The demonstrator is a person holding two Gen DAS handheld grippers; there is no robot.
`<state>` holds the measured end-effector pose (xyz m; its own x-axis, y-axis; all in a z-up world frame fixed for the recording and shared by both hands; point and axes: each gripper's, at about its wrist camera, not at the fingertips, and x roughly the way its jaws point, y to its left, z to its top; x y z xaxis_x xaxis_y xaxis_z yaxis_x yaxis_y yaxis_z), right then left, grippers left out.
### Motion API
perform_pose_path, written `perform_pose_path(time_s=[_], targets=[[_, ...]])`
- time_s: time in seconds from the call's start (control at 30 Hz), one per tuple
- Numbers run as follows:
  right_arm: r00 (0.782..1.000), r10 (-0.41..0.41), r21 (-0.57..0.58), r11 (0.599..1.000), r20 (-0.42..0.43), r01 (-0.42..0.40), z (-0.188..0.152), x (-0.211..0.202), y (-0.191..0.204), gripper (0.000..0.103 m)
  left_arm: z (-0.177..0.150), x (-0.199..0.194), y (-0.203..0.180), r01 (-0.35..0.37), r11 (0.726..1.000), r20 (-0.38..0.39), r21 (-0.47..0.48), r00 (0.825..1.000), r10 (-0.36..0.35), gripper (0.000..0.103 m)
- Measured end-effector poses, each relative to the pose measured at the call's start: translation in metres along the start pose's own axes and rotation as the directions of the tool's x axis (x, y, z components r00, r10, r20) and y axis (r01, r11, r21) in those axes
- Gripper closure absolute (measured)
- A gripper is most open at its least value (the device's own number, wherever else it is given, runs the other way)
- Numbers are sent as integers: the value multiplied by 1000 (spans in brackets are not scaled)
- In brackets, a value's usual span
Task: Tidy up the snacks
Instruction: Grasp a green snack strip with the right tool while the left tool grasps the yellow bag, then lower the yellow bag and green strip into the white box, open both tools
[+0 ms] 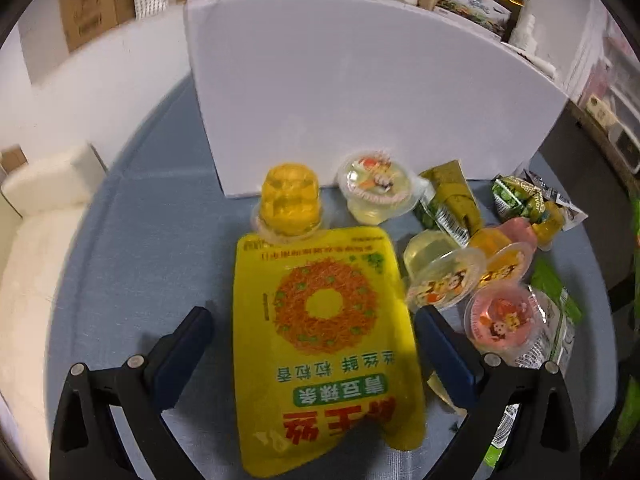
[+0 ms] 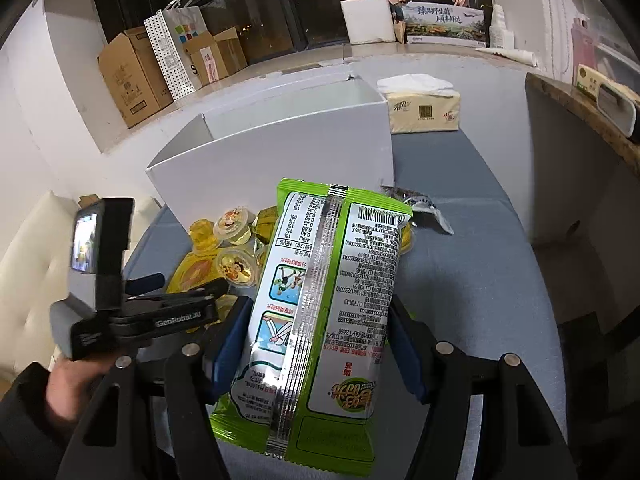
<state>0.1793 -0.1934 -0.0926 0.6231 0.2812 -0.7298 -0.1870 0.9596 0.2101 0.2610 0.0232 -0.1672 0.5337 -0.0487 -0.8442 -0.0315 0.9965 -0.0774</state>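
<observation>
My left gripper (image 1: 314,332) is open around a yellow spicy-strip snack bag (image 1: 320,340) that lies flat on the blue table; its left finger stands clear of the bag, its right finger is at the bag's edge. My right gripper (image 2: 316,336) is shut on a green-and-white snack bag (image 2: 320,312), held above the table with its back seam facing me. The white box (image 2: 280,140) stands open behind the pile; it also shows in the left wrist view (image 1: 360,92). Several jelly cups (image 1: 440,280) and green packets (image 1: 452,204) lie right of the yellow bag.
A tissue pack (image 2: 424,108) sits right of the box. A silver packet (image 2: 420,204) lies on the table behind the green bag. A cream sofa (image 1: 36,240) is at the left. Cardboard boxes (image 2: 132,76) stand on the sill behind.
</observation>
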Motion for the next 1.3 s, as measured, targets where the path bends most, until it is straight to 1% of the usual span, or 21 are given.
perform_pose_path(time_s=[0.13,0.2,0.27,0.3,0.33,0.37,0.53,0.7,0.77,0.87,0.97,1.07,1.17,1.3], targets=[[1000,16,3,1000,-14,-16,0,3,-2,33,0,0,2,3,1000,6,11,1000,-3,2],[1000,25,2,1000,-16,-25,0,3,-1,33,-1,-1,2,-10,1000,8,18,1000,10,11],[999,34,-1,999,-16,-34,0,1,-1,33,-2,-5,6,-8,1000,13,19,1000,8,23],[999,36,-3,999,-14,-36,0,-1,0,33,-4,-8,6,-8,999,12,32,1000,8,27],[999,38,-4,999,-12,-38,-1,-2,0,33,-5,-11,11,-12,999,14,34,1000,12,35],[999,40,-4,999,-9,-40,-1,-3,0,33,-8,-17,12,-11,999,25,38,1000,10,39],[999,45,-8,999,8,-45,0,-9,3,33,-20,-42,15,55,998,52,20,997,-56,50],[998,56,-21,998,19,-56,2,-13,8,33,-30,-81,15,92,996,135,16,986,-94,53],[998,59,-30,998,28,-58,4,-16,11,33,-29,-97,15,119,993,162,17,979,-120,54],[997,66,-50,997,45,-64,11,-20,16,33,-23,-121,10,127,991,208,30,969,-130,54],[995,72,-85,994,70,-66,25,-25,21,33,-5,-136,7,120,992,255,43,959,-127,54],[990,85,-117,991,113,-71,50,-31,26,33,19,-145,7,114,992,296,49,947,-124,54],[983,100,-150,986,155,-77,85,-31,32,33,52,-149,7,105,993,332,50,936,-116,54],[977,107,-182,980,182,-74,130,-18,39,33,95,-141,6,103,994,357,46,927,-112,54]])
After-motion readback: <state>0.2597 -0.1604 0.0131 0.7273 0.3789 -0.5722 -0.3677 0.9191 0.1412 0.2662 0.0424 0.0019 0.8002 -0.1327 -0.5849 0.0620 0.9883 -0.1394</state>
